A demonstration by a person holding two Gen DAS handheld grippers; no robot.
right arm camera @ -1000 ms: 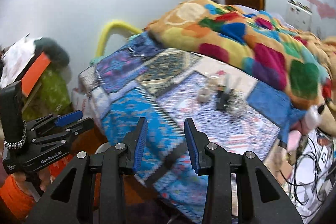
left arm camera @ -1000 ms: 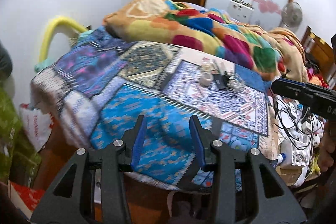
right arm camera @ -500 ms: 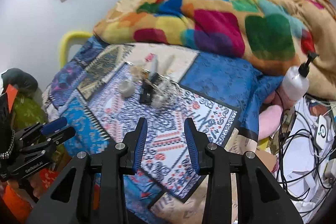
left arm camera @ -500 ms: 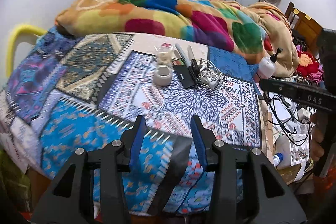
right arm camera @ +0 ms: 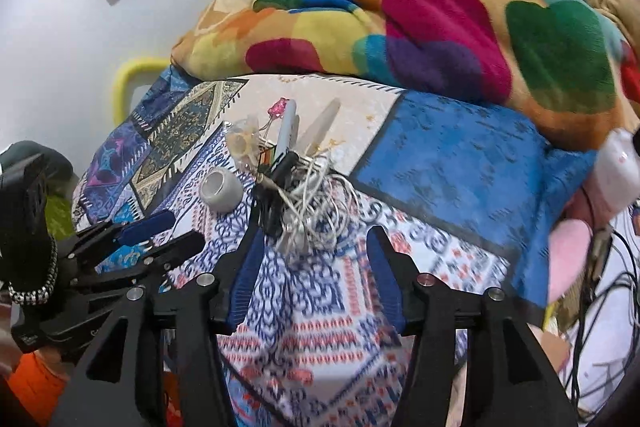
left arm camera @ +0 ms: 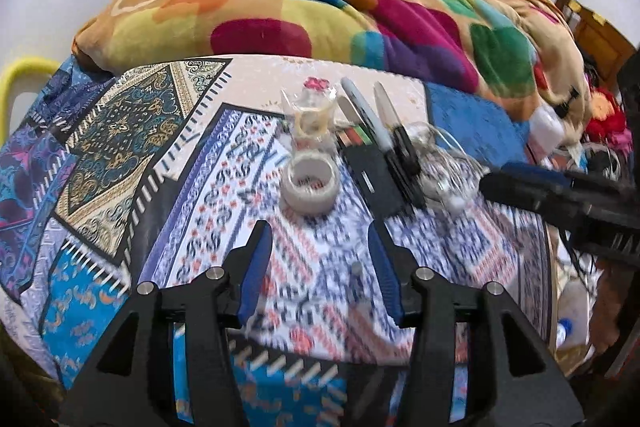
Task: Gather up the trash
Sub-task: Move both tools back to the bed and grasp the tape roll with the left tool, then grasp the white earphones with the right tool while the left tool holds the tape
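Presently, your left gripper (left arm camera: 318,267) stands with its blue-padded jaws spread and nothing between them, hovering over the patterned bedspread (left arm camera: 120,155).

Item: roll of white tape (left arm camera: 308,183), lying flat on the spread just beyond the left fingertips and slightly to their left, apart from them.

Item: clear plastic wrapper (left arm camera: 310,115), crumpled, directly behind the tape roll, farther from your tongs.

Item: black flat case (left arm camera: 370,173), with markers (left arm camera: 366,117) lying across its far end, to the right of the tape roll.

Item: tangle of white cable (right arm camera: 316,207), resting against the case. Seen from the right wrist, it sits just ahead of the gap between the jaws, nearer the left-hand finger.

Your right gripper (right arm camera: 312,267) is likewise spread wide and holds nothing; its pads sit close before the cable tangle without clear contact.

Background: multicoloured blanket (right arm camera: 420,27) heaped at the far side of the bed; yellow bar (right arm camera: 128,83) by the wall.
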